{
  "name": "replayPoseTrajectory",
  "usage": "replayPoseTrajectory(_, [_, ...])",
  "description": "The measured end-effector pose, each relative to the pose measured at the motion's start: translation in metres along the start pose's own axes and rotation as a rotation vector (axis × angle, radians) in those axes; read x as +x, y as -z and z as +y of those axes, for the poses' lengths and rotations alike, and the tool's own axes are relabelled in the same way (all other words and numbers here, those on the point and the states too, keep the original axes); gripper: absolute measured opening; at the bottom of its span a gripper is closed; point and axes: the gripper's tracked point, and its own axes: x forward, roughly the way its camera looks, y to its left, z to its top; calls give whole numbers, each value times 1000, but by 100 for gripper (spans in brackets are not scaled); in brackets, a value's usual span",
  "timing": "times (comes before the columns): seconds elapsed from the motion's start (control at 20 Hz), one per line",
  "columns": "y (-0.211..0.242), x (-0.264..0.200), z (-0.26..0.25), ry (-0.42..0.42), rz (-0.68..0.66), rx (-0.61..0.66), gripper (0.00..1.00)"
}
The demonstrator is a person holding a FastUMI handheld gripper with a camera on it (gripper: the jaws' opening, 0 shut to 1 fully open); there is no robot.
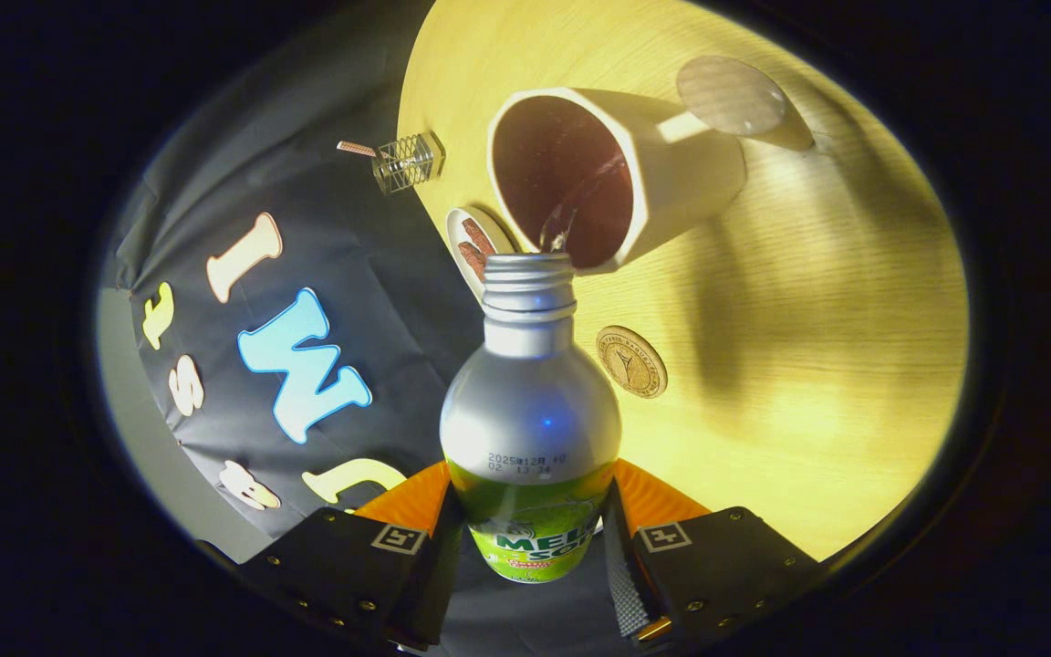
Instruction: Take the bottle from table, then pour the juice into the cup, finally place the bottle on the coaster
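The gripper [530, 538] is closed on one bottle [530, 420], a finger pressing each side of its green-labelled lower body, so that the jaws stand only as far apart as the bottle is wide. The bottle's silver upper body and uncapped threaded neck point forward, away from the fingers, with the mouth at the rim of one white cup [671, 173]. A thin stream of clear liquid passes from the bottle mouth into the cup, whose inside is dark. The whole scene appears tilted in the gripper view. One cup, one bottle and one small round gold-coloured disc [631, 361] are visible; the disc lies on the wooden table [836, 347] just beside the bottle's shoulder and near the cup. One grey round coaster [732, 95] lies beyond the cup, beside its handle. One small white dish [473, 245] holding brown pieces sits touching or just behind the cup rim, near the table edge. One wire-mesh holder [409, 161] stands at that edge. Bare tabletop extends widely beside the disc and the cup.
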Motion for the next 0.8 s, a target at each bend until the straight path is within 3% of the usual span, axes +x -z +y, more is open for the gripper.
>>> replayPoseTrajectory(0.8, [-6, -4, 15, -16, -4, 112, 69])
